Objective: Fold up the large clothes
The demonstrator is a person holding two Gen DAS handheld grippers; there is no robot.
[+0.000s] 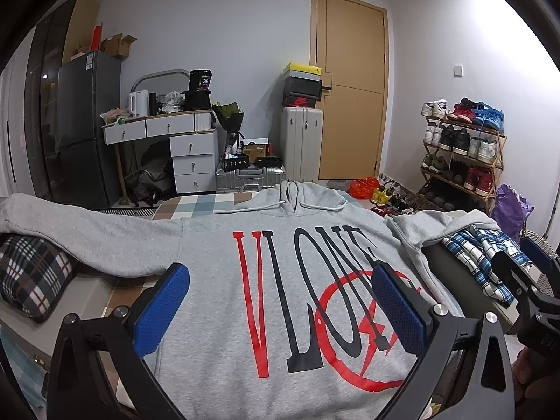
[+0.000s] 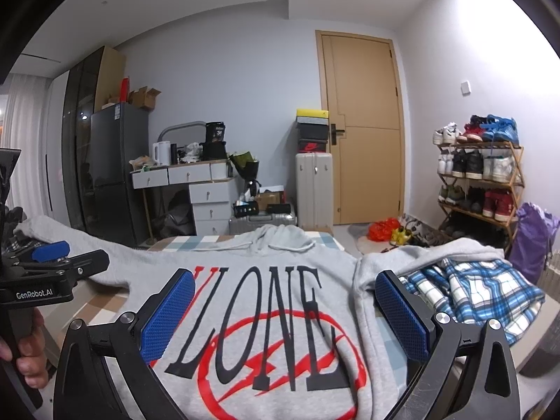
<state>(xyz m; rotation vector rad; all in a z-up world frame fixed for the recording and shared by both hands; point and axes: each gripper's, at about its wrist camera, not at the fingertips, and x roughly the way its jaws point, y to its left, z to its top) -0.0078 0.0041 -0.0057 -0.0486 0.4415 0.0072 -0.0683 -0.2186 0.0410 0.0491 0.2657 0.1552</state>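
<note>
A grey hoodie [image 1: 210,245] [image 2: 280,332] with red and black VLONE print lies flat on the bed, print up, hood at the far end. Its left sleeve [image 1: 87,231] stretches out to the left; its right sleeve [image 2: 385,266] lies bunched against a plaid garment. My left gripper [image 1: 280,301] hovers open over the chest print, blue pads wide apart, nothing between them. My right gripper [image 2: 285,315] is also open above the print, a little further right. Each gripper shows at the edge of the other's view: the right one [image 1: 525,280], the left one [image 2: 52,262], held by a hand [image 2: 28,346].
A blue-white plaid garment [image 2: 472,287] lies at the hoodie's right. A dark plaid pillow [image 1: 31,273] sits at the left. Beyond the bed stand a fridge [image 1: 84,129], a desk with drawers [image 1: 168,140], suitcases [image 1: 301,143], a door [image 1: 350,84] and a shoe rack [image 1: 462,154].
</note>
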